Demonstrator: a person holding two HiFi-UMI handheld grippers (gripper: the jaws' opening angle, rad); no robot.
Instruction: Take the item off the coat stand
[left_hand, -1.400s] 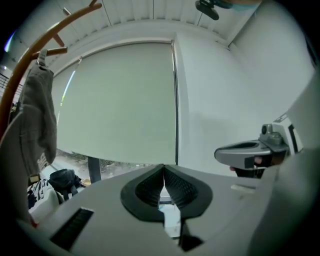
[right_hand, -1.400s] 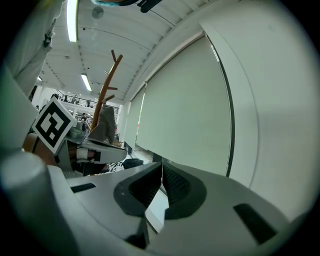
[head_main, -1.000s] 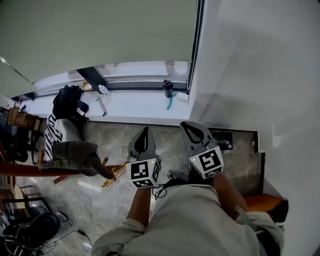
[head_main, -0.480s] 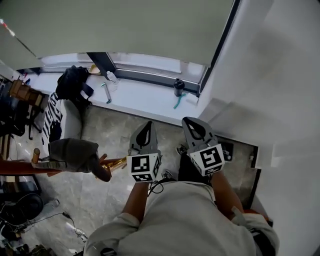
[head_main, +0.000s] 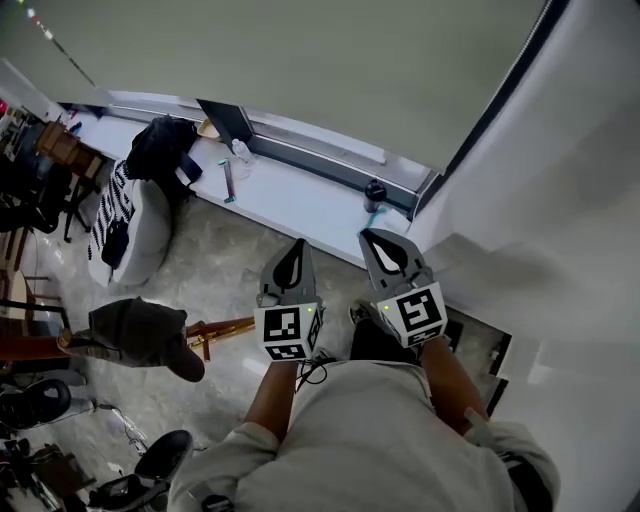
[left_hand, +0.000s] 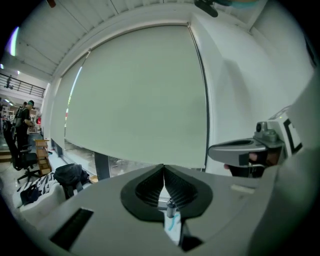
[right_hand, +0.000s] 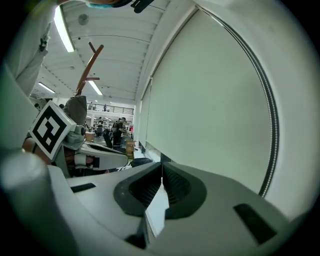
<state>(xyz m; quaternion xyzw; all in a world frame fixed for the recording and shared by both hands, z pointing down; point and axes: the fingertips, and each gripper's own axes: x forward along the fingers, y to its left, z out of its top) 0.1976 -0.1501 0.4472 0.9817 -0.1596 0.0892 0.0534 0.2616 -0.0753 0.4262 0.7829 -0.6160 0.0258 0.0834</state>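
A grey cap-like item (head_main: 135, 330) hangs on the wooden coat stand (head_main: 30, 347) at the left of the head view, with a brass-coloured peg (head_main: 222, 327) sticking out toward me. In the right gripper view the grey item (right_hand: 76, 107) sits below the stand's forked top (right_hand: 90, 62). My left gripper (head_main: 293, 248) is to the right of the peg, apart from the item, its jaws shut with nothing between them (left_hand: 163, 166). My right gripper (head_main: 380, 240) is held beside it, also shut and empty (right_hand: 161, 166).
A white window sill (head_main: 290, 195) carries a bottle (head_main: 240, 153), a dark cup (head_main: 374, 191) and a black backpack (head_main: 165, 150). A white seat with a striped bag (head_main: 125, 225) stands below it. A chair base (head_main: 140, 480) lies at lower left. A white wall (head_main: 560, 250) rises at right.
The head view has swung, so the coat stand and grey item sit lower and further left in it. Both grippers stay side by side and shut.
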